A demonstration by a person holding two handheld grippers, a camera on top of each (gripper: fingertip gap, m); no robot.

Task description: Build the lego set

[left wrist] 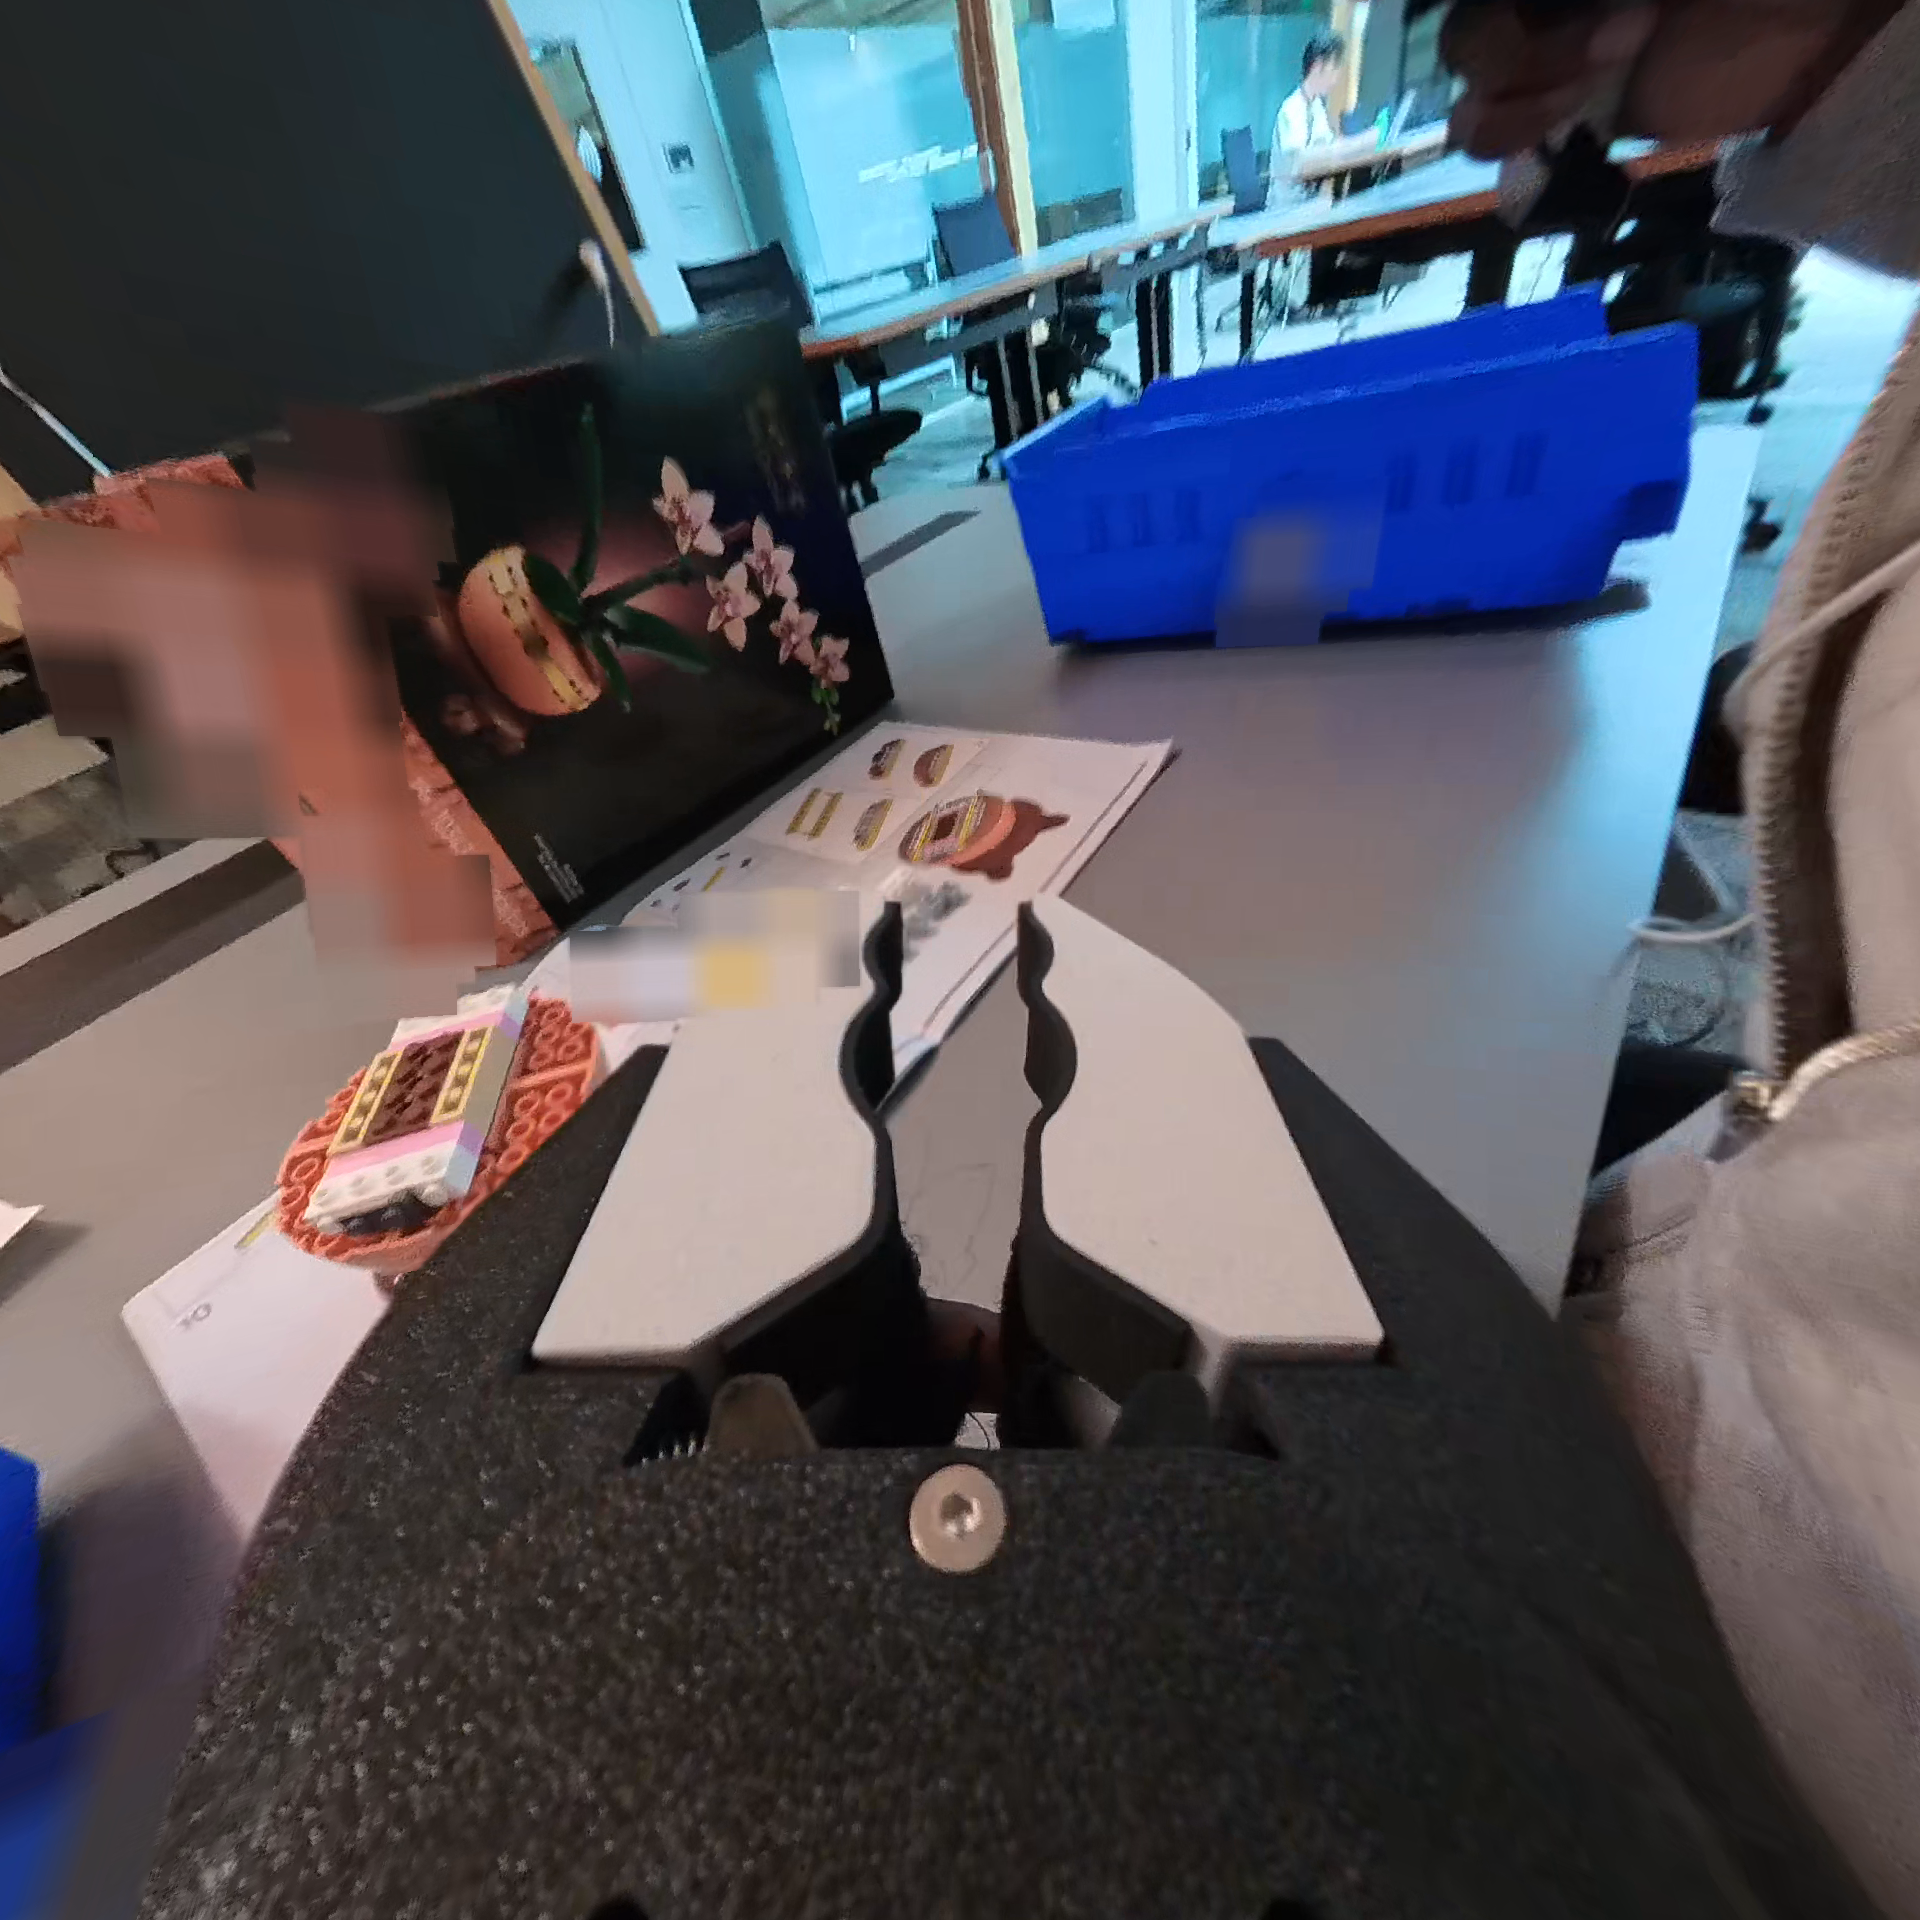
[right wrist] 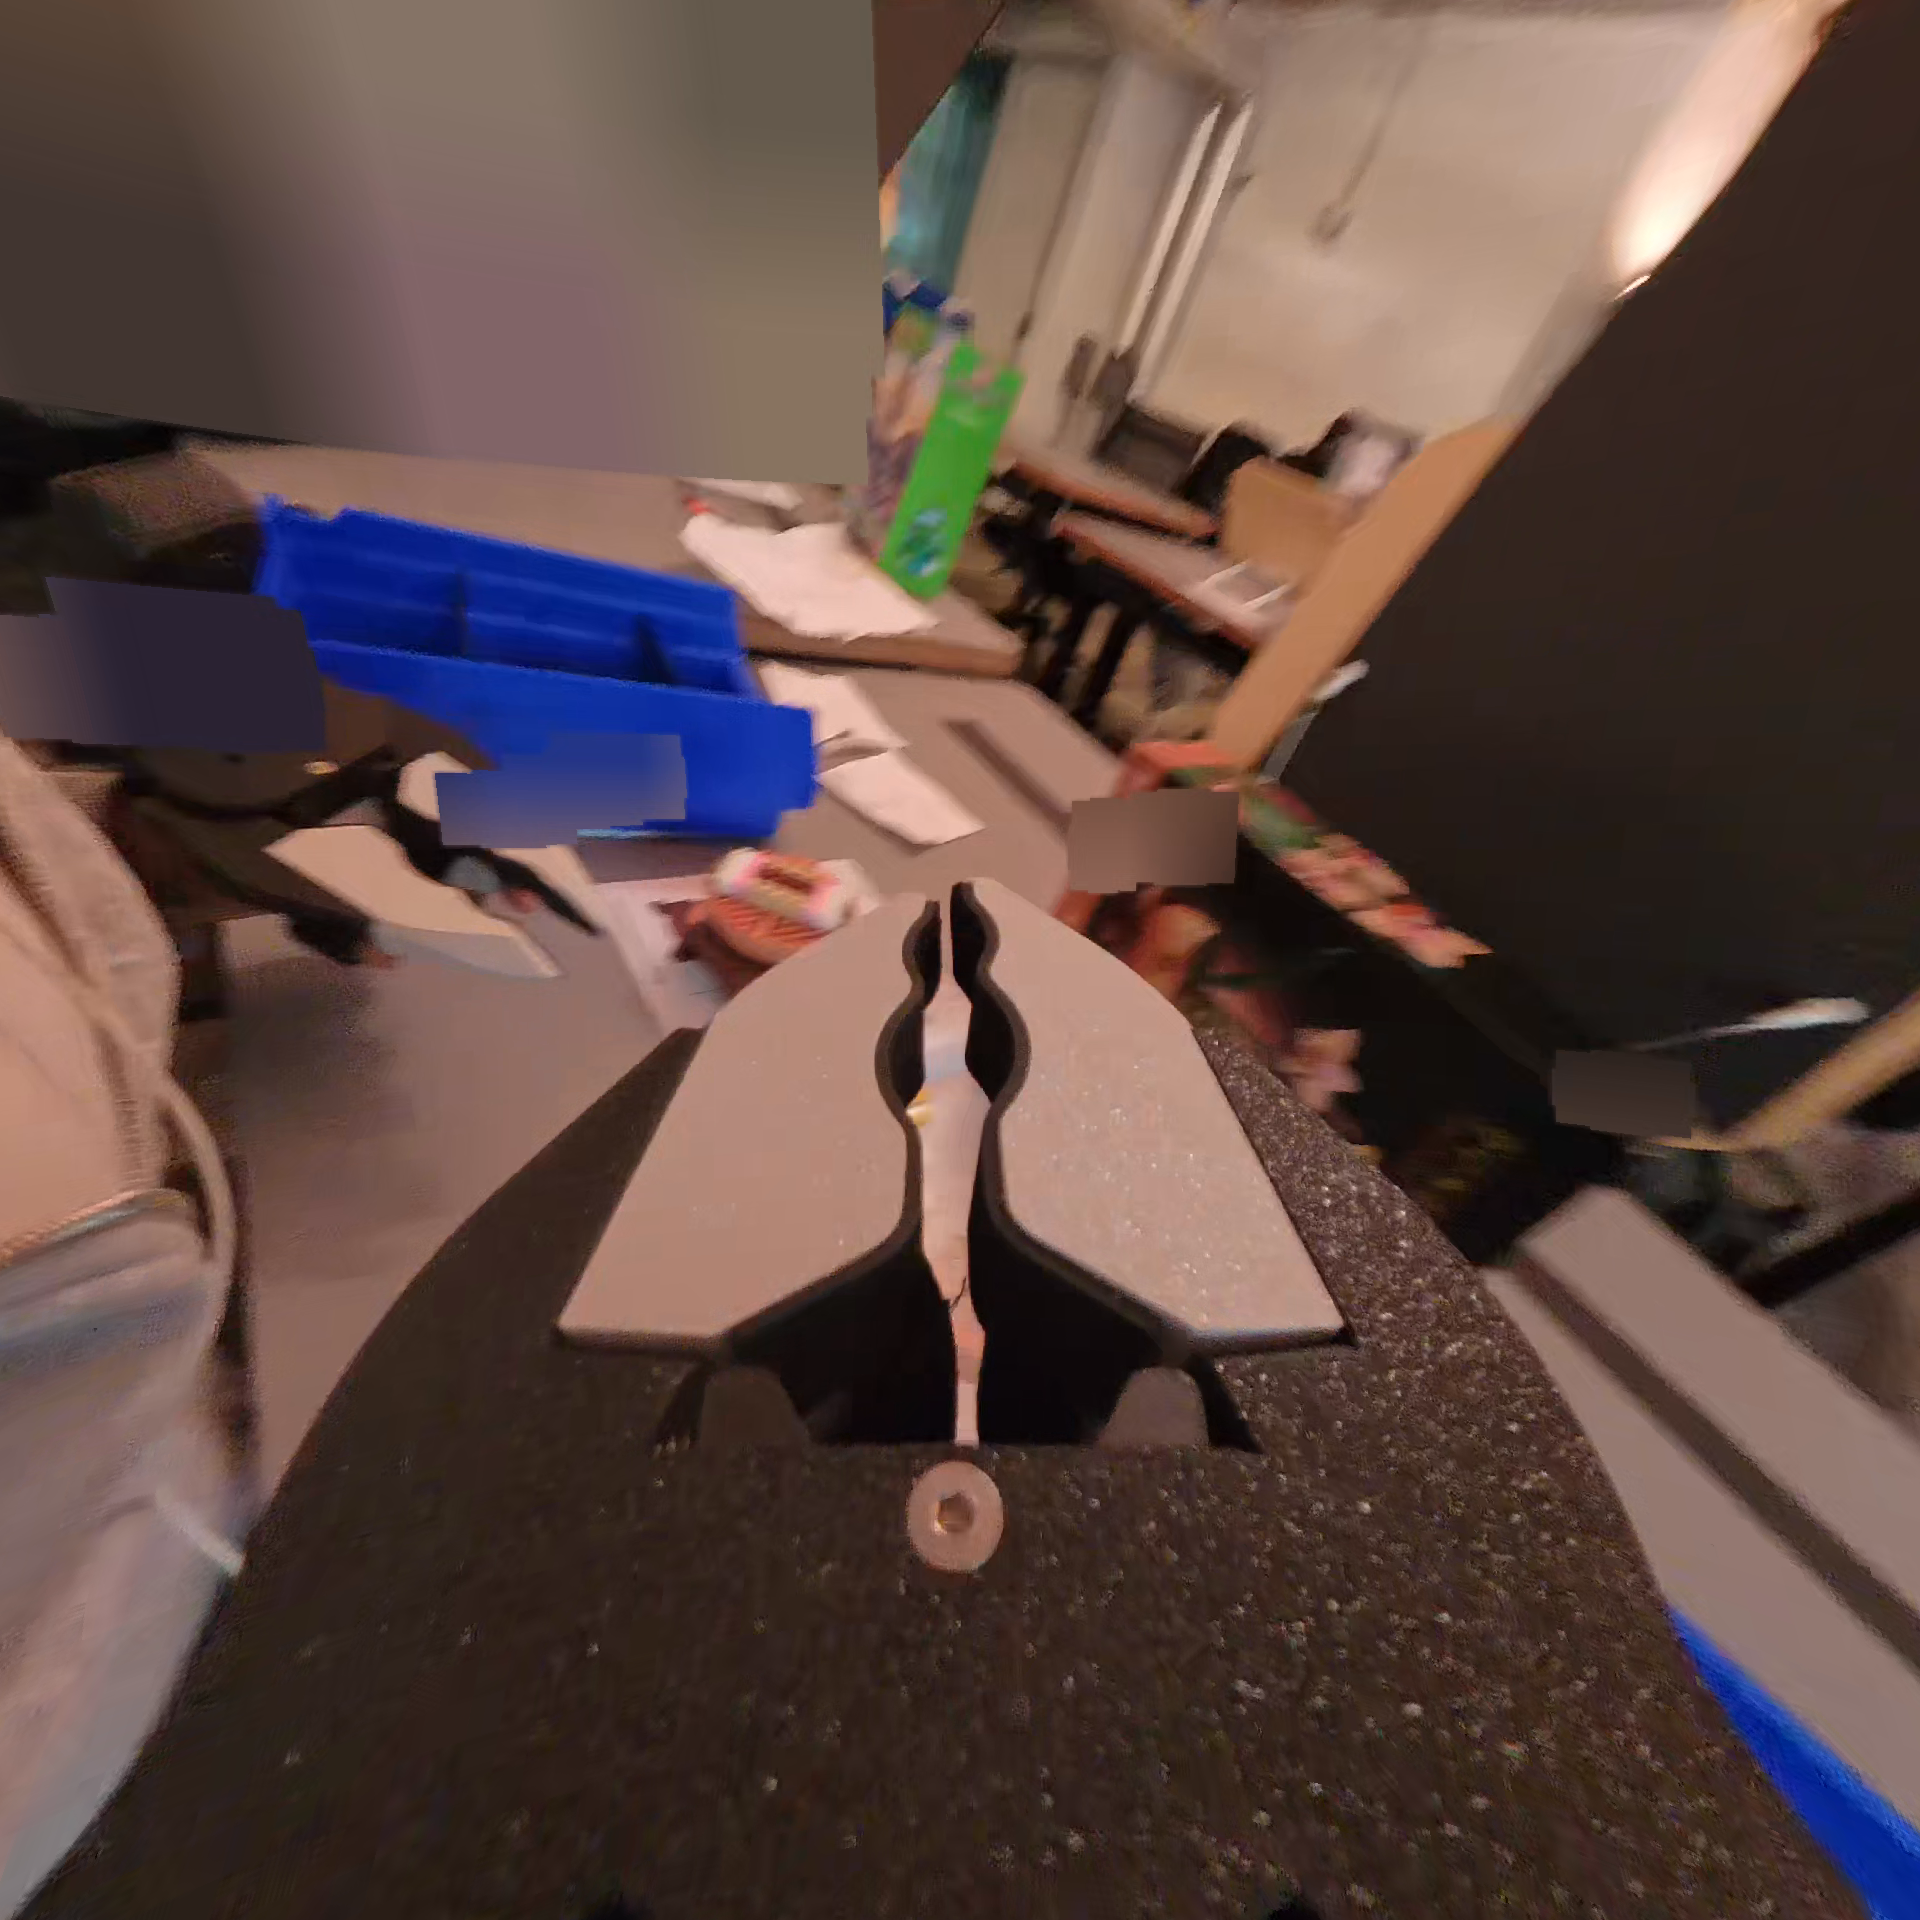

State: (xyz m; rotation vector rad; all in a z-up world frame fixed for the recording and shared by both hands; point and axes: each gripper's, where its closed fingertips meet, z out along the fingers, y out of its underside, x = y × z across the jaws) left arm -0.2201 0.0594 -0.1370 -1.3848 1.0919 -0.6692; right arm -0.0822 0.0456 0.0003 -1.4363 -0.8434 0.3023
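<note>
The lego build (left wrist: pixel 436 1132) is a round salmon base topped with a pink, white, yellow and brown block. It sits on the open instruction booklet (left wrist: pixel 935 821), to the left of my left gripper (left wrist: pixel 958 925). That gripper is open, held above the booklet, and only the page and table show through its gap. The build also shows in the right wrist view (right wrist: pixel 779 899), just left of and beyond my right gripper (right wrist: pixel 951 899). That gripper's fingertips are closed together with only a thin slit between them. The left gripper (right wrist: pixel 499 914) shows at the left of that view.
The set's dark box with an orchid picture (left wrist: pixel 644 623) stands at the back left. A blue divided bin (left wrist: pixel 1351 488) sits on the grey table (left wrist: pixel 1351 883) at the back right and also shows in the right wrist view (right wrist: pixel 540 665). A person's grey jacket (left wrist: pixel 1818 1039) fills the right edge. There is about 20 centimeters between the tips of the two grippers.
</note>
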